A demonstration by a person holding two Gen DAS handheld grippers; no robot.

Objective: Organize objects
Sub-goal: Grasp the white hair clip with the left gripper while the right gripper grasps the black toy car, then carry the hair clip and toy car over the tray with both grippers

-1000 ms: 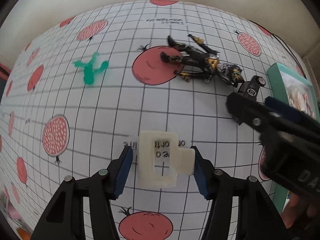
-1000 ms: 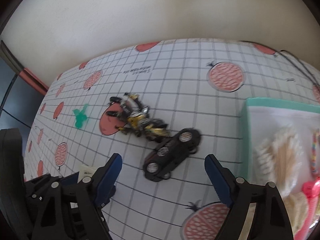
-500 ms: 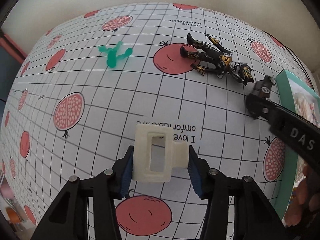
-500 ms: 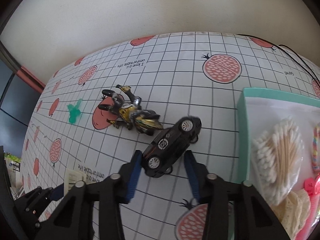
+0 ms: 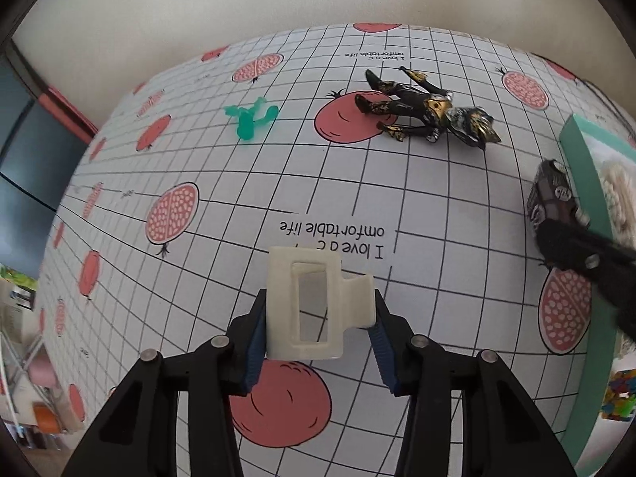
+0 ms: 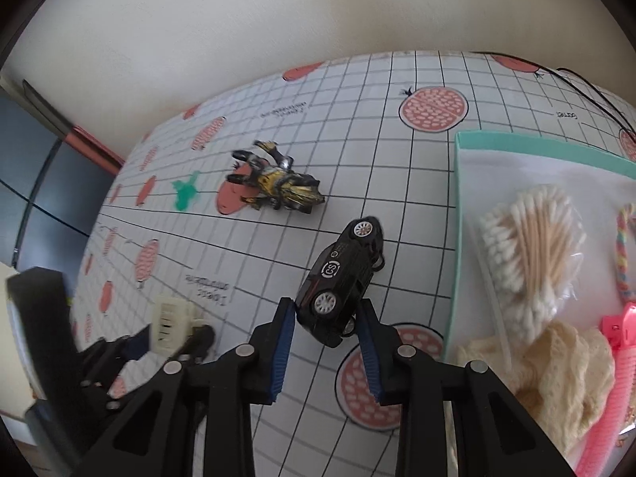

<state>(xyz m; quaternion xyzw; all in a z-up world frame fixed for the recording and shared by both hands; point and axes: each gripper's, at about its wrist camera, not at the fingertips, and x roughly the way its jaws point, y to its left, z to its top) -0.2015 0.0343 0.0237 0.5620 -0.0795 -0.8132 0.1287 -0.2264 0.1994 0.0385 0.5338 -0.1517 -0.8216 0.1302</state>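
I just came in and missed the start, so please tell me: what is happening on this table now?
A person is tidying small things with two hand-held claws. The left claw is shut on a cream rectangular plastic hair clip. The right claw is shut on a black toy car, beside the teal tray that holds cotton swabs. A black and gold action figure and a small green translucent plastic figure lie on the grid-patterned tablecloth.
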